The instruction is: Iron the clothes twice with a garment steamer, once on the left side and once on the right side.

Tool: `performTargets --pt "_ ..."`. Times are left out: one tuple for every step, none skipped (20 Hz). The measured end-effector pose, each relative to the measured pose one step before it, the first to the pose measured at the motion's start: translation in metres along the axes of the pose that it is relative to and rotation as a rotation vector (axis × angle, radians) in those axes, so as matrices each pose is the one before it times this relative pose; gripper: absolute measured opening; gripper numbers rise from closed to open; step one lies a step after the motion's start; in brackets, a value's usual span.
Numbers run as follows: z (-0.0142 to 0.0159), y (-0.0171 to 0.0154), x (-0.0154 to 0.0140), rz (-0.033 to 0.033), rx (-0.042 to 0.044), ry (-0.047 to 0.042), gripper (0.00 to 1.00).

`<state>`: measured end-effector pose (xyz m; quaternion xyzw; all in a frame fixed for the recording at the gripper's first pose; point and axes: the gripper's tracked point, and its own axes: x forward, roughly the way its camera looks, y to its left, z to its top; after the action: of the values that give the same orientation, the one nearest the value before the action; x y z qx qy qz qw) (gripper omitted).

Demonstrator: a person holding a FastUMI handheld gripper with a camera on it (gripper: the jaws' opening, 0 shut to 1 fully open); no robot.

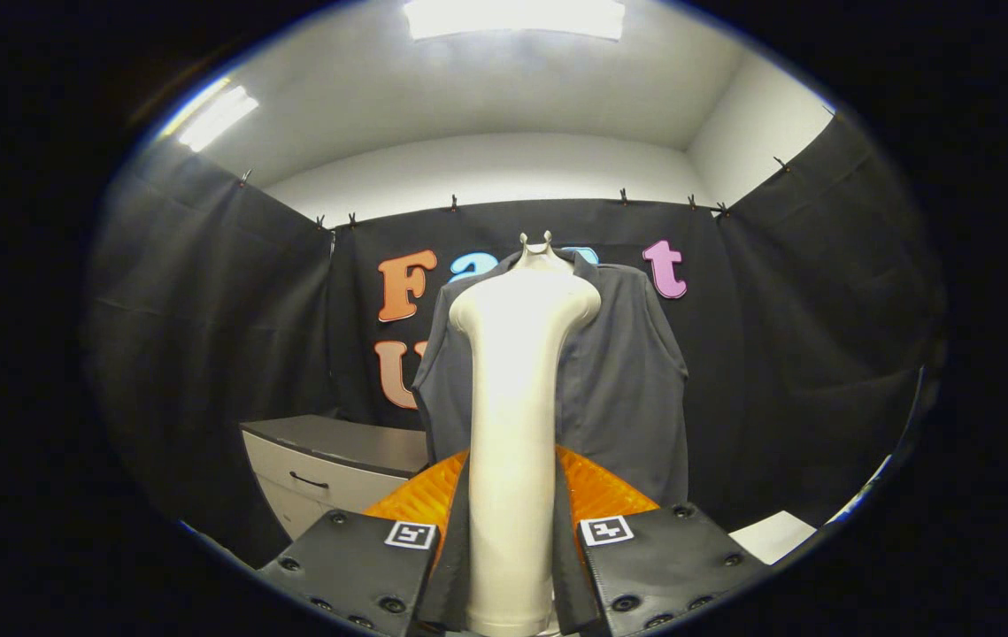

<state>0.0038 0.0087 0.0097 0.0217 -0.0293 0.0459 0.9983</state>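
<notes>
A dark grey sleeveless garment is hung on the far booth wall, behind the steamer head. A low white drawer cabinet with a grey top stands at far left. The cream plastic garment steamer is held upright, its handle clamped between both fingers of the gripper. Judged: a pass is about to start. The head should be brought flat to the cloth on one side and drawn slowly, the grip kept firm.
</notes>
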Motion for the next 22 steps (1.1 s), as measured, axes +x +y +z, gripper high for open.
performTargets --pt "0.00282 0.00213 -0.0024 -0.00031 -0.00285 -0.00481 0.45" --pt "0.00202 0.00031 -0.00292 -0.00231 -0.0014 -0.00251 0.45" --pt "0.00155 0.00085 -0.00322 -0.00057 0.00131 -0.00335 0.45" --pt "0.00118 -0.00117 -0.00285 0.0009 0.00088 -0.00139 0.45" --pt "0.00114 -0.00018 -0.00165 0.0016 -0.00005 0.00094 0.45" --pt "-0.00029 0.00122 -0.00106 0.00332 -0.00027 0.00157 0.45" --pt "-0.0003 0.00183 -0.0008 0.00554 -0.0006 0.00064 0.45" --pt "0.00039 0.0012 -0.00109 0.00567 -0.00167 0.00215 0.45" --pt "-0.00045 0.00175 -0.00192 0.00515 -0.00096 0.00085 0.45" --pt "0.0001 0.00125 -0.0007 0.00483 0.00118 -0.0002 0.45" --pt "-0.00017 0.00147 -0.00075 0.00624 0.00133 0.0019 0.45" --pt "-0.00157 0.00204 0.00066 0.00675 0.00059 0.00339 0.45" --pt "-0.00029 0.00055 -0.00089 0.00504 0.00041 0.00185 0.45" --pt "-0.00045 0.001 -0.00074 0.00266 0.00164 0.0005 0.45" --pt "-0.00022 0.00113 0.00048 0.00146 0.00506 -0.00197 0.45" --pt "-0.00127 0.00151 -0.00015 0.00321 0.00158 0.0022 0.45" --pt "-0.00115 0.00067 -0.00111 0.00203 0.00174 0.001 0.45" --pt "-0.0005 0.00039 0.00052 0.00148 -0.00086 0.00031 0.45" --pt "-0.00025 0.00012 -0.00002 0.00143 -0.00171 -0.00003 0.45" --pt "-0.00068 0.00009 -0.00047 0.00082 -0.00037 -0.00024 0.45" --pt "-0.00086 0.00025 0.00097 0.00127 -0.00038 0.00127 0.45" --pt "-0.0007 0.00013 0.00067 -0.00024 0.00012 0.00171 0.45"
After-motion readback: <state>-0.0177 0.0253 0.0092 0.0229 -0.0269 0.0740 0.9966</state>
